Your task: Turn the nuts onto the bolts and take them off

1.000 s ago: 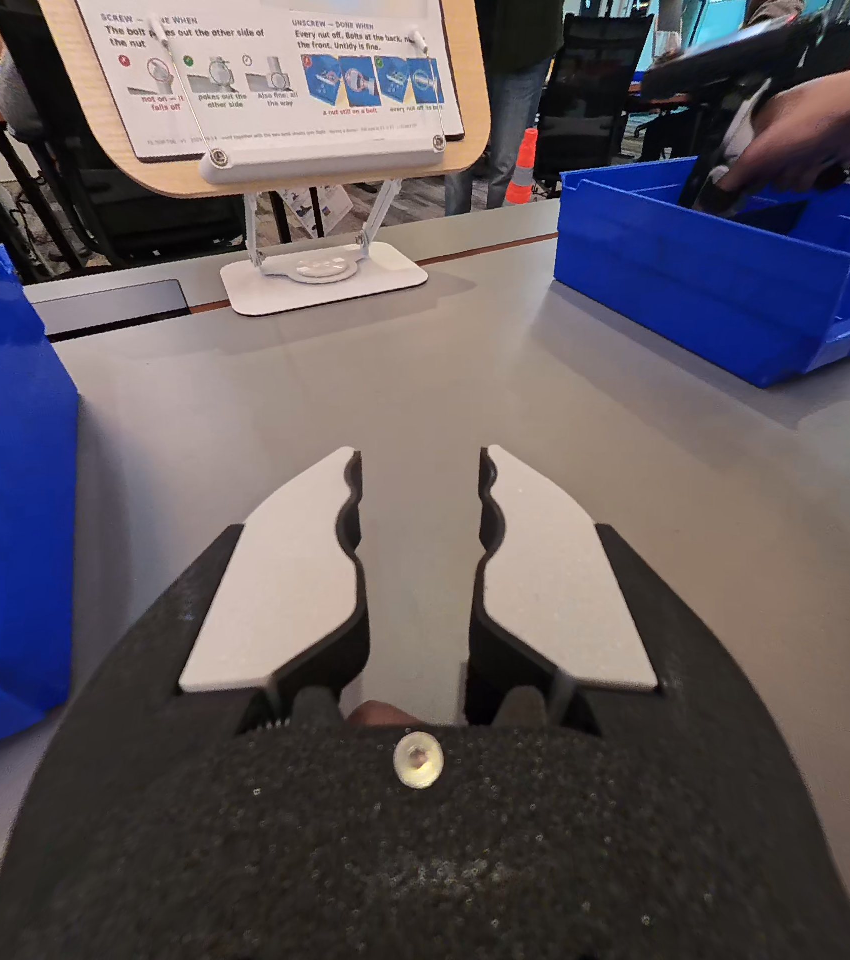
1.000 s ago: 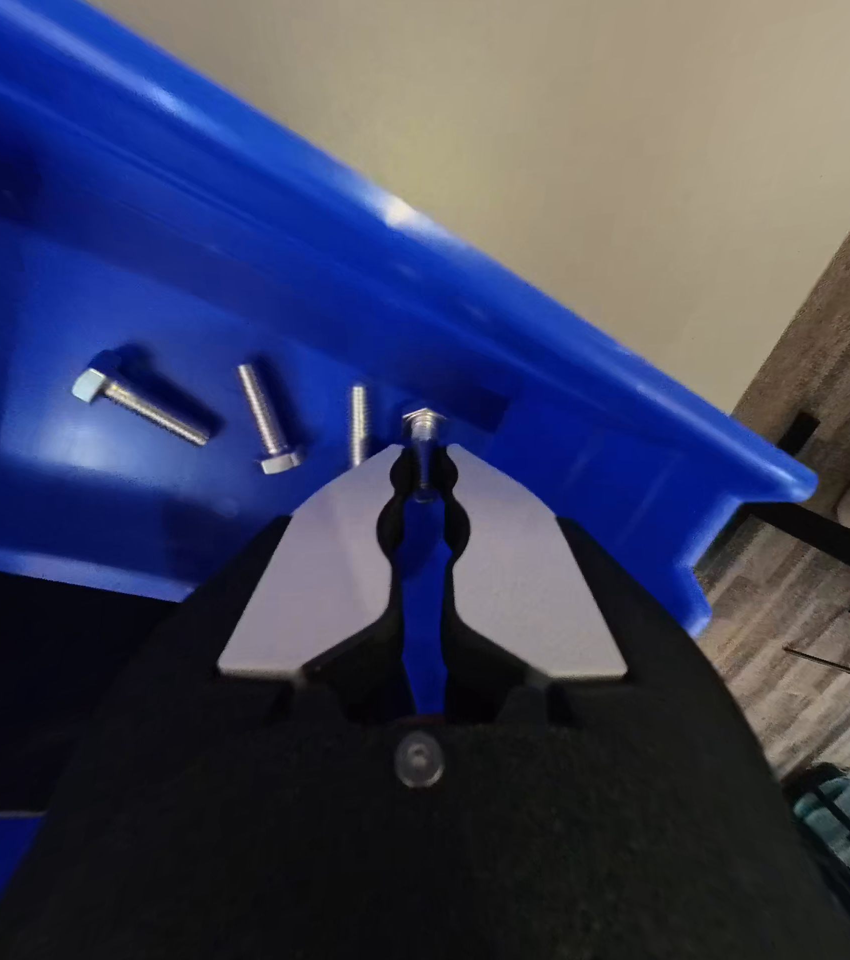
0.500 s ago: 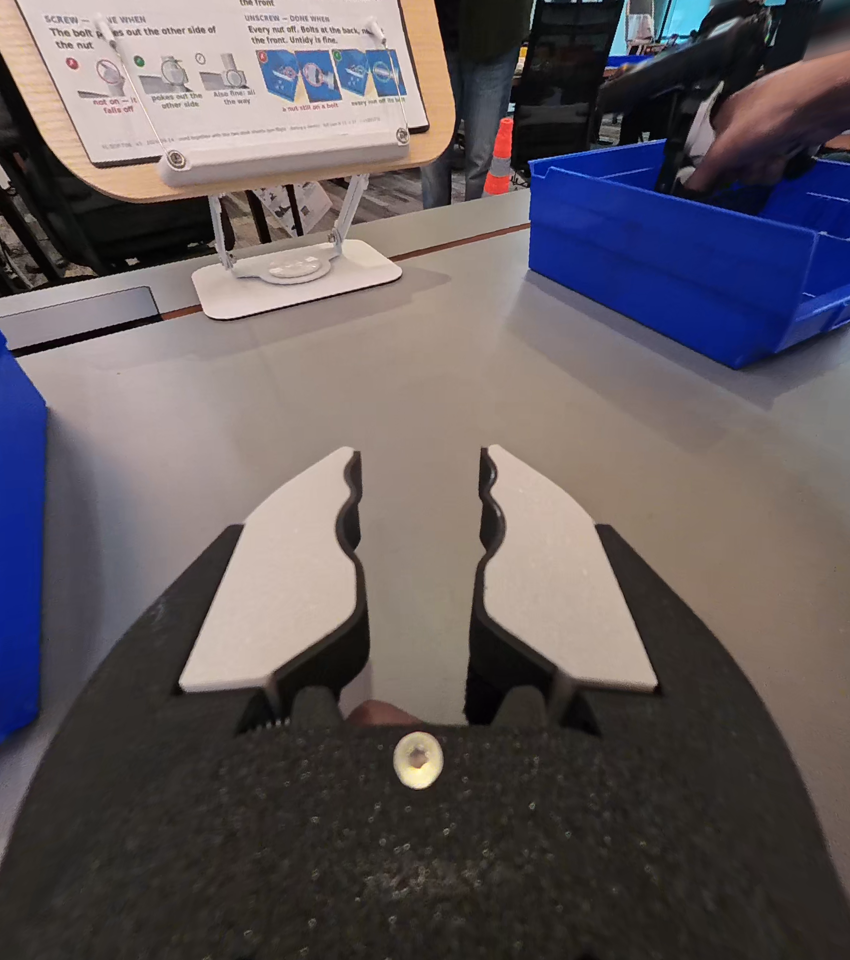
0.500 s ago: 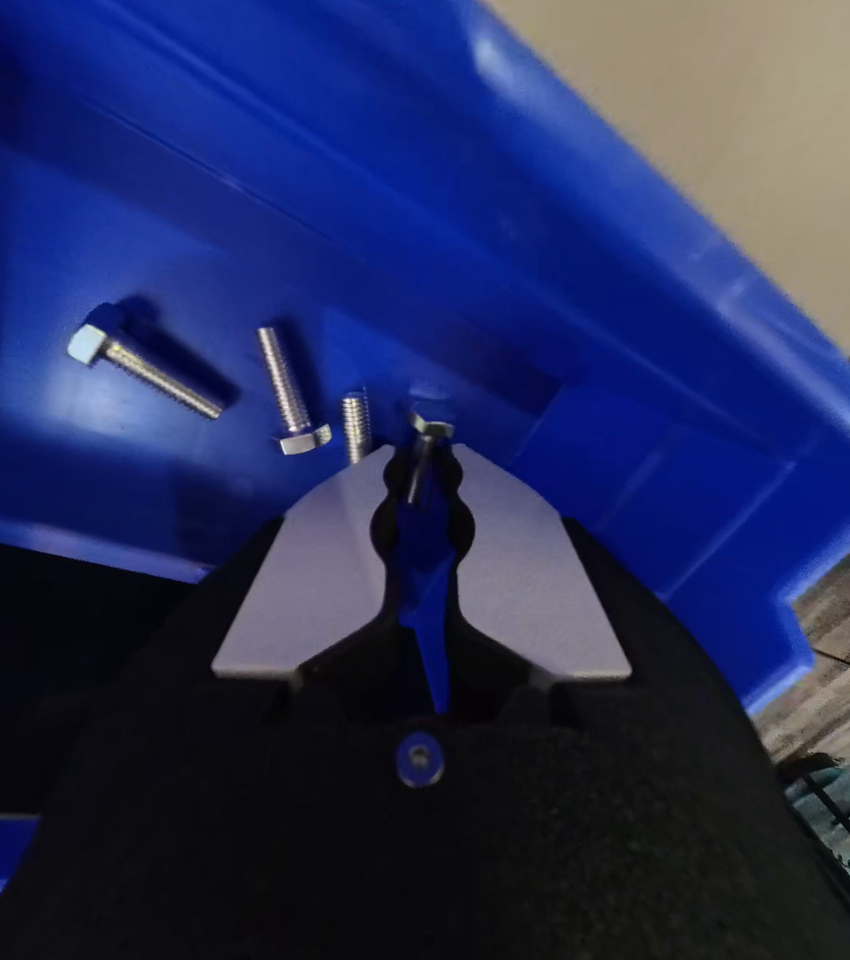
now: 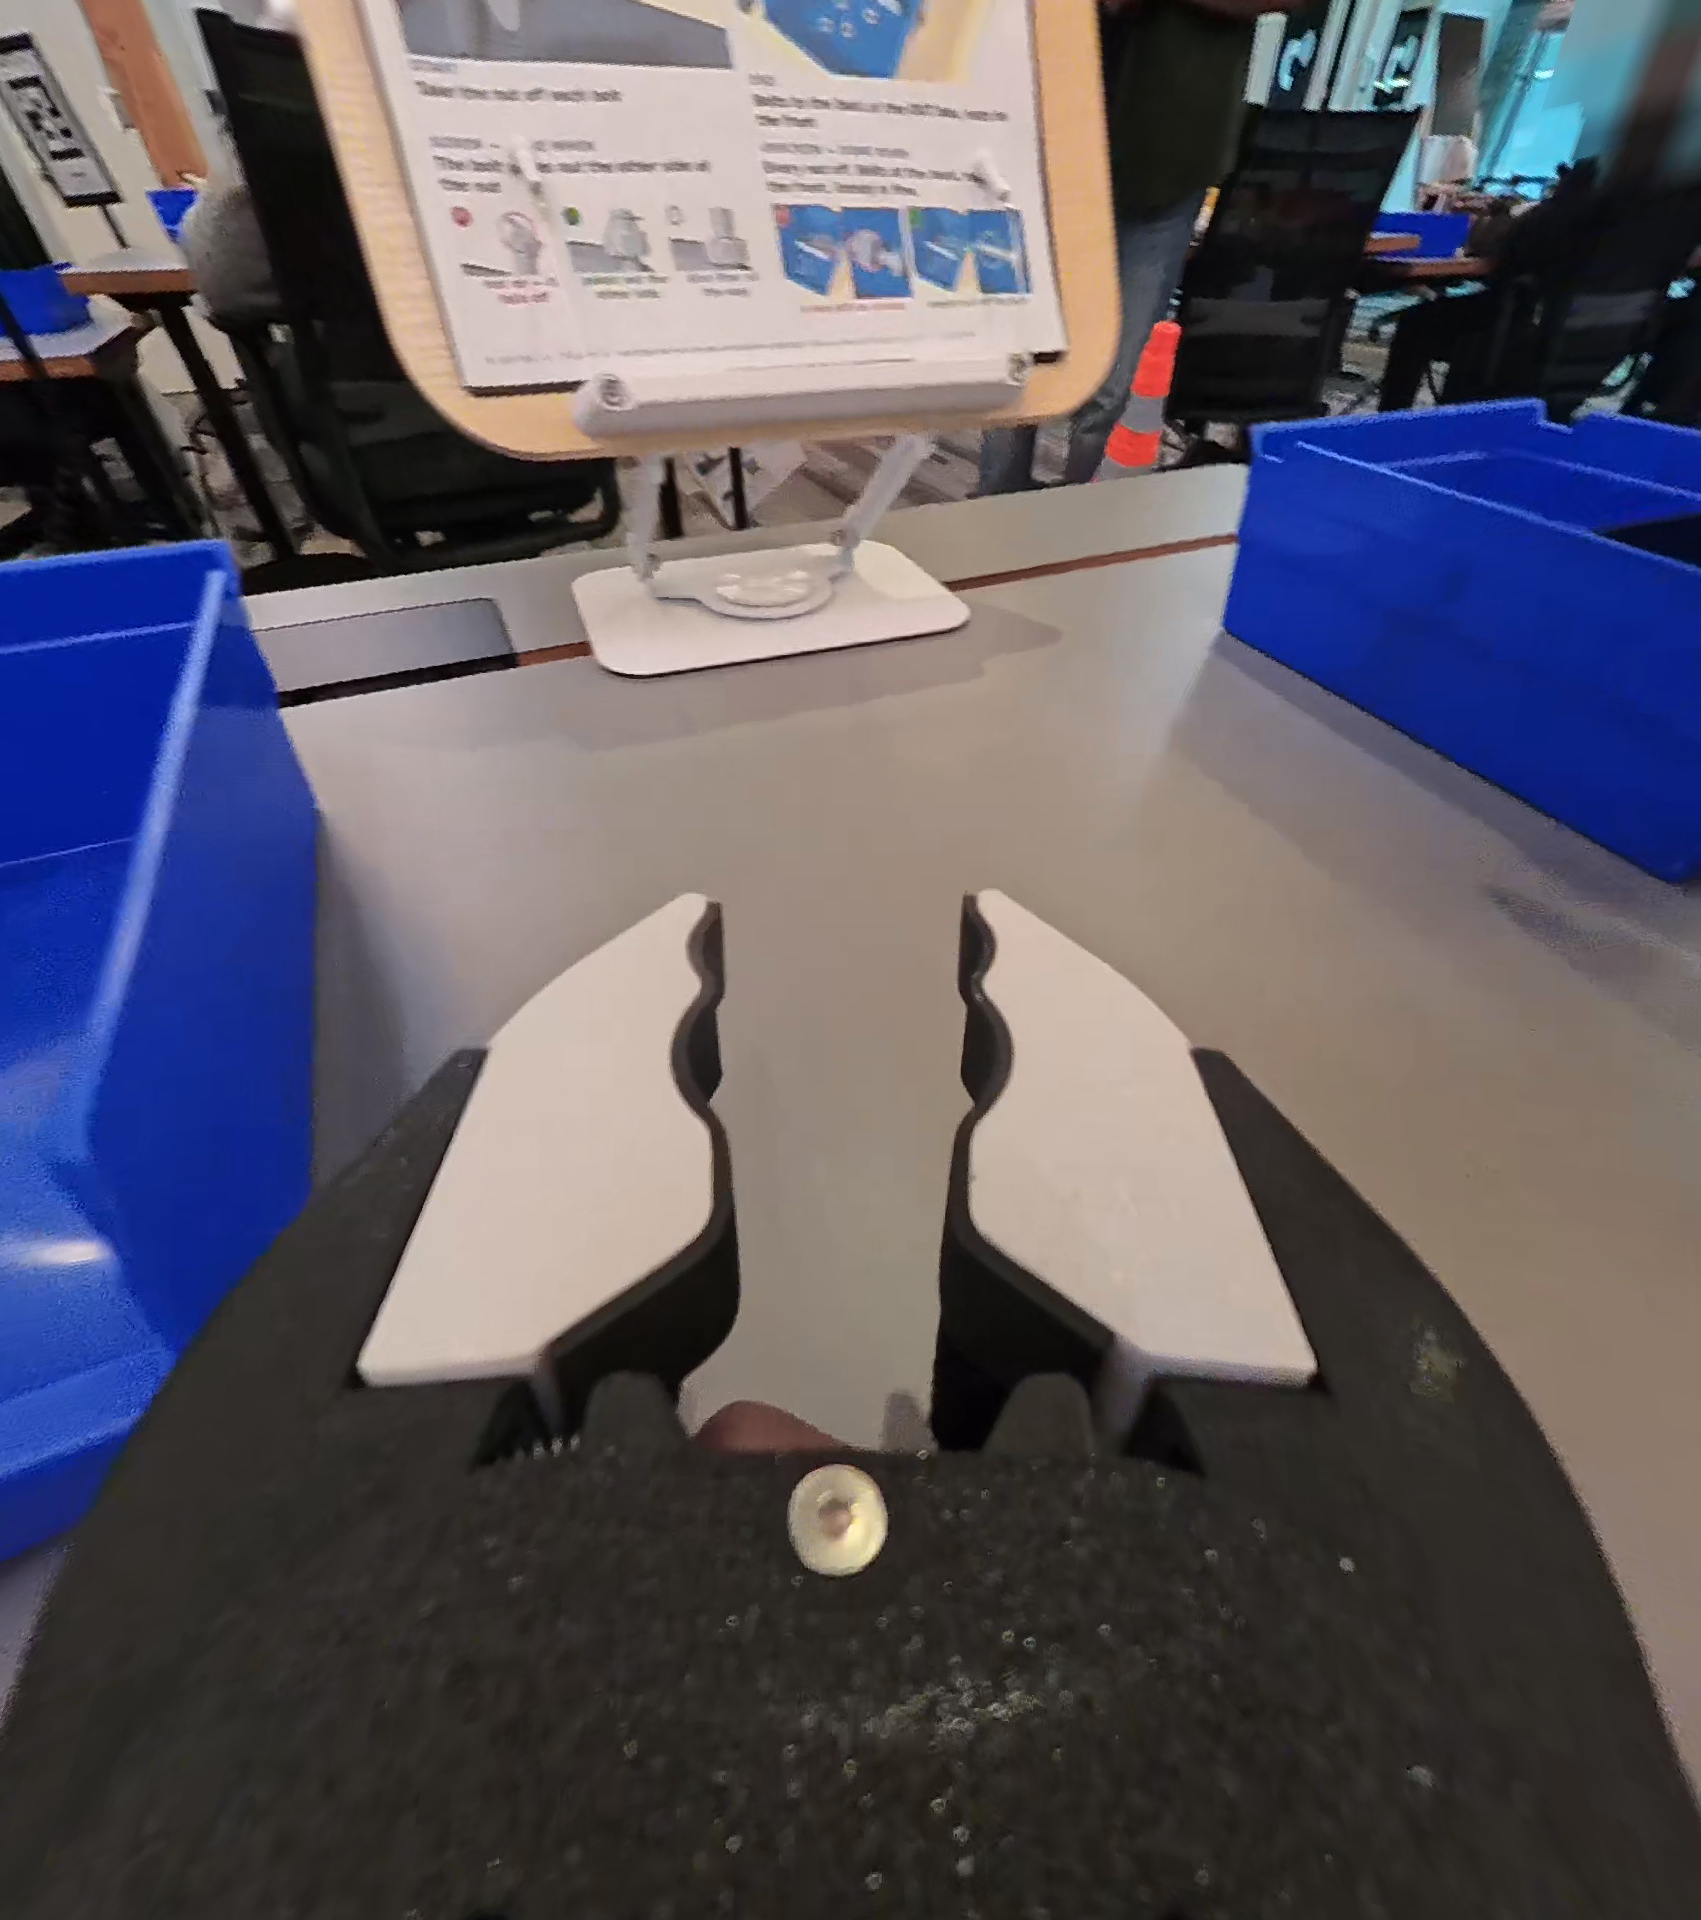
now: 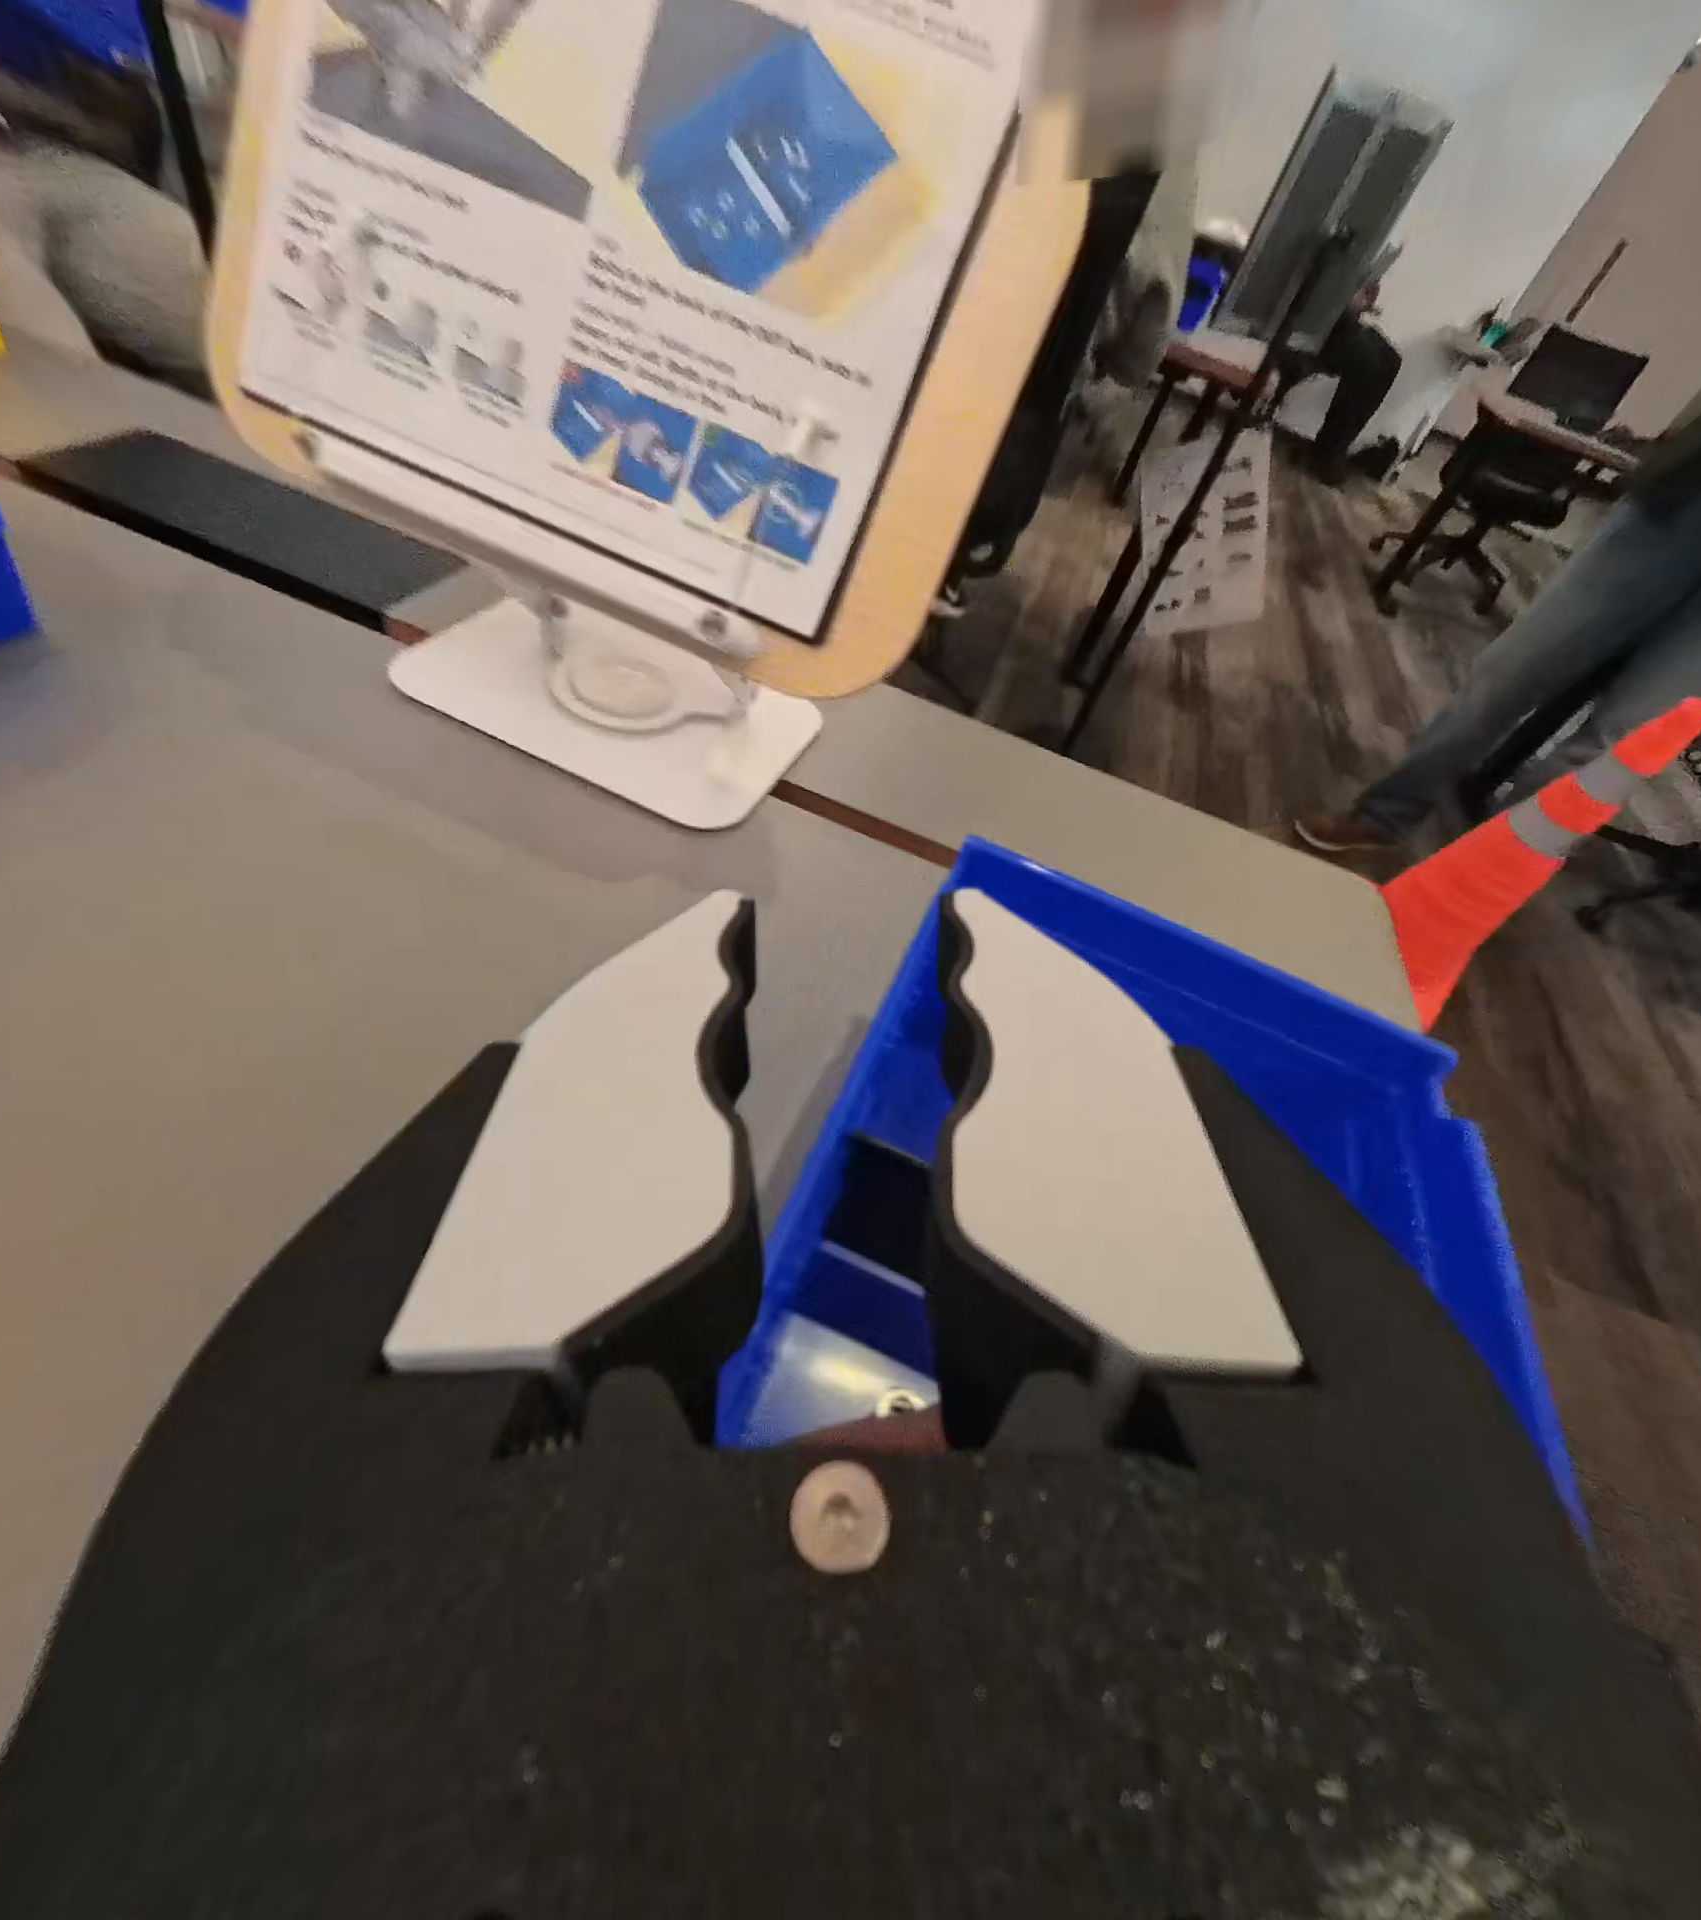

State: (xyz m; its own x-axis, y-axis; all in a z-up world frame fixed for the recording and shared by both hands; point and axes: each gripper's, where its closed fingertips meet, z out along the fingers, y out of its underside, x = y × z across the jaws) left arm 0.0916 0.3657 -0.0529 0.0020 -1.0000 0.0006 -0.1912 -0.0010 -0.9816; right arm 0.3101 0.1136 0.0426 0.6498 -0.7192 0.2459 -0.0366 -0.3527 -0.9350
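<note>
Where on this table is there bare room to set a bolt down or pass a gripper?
The grey table is bare between the left blue bin, the right blue bin and the instruction stand, ahead of the open left gripper. The right gripper, also open, hangs over the right bin's rim.

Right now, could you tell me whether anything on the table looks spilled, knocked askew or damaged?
Nothing stands out. The blue bin on the right and the blue bin on the left sit flat on the grey table, and the instruction stand is upright. Both the left tool and right tool are open and empty.
</note>
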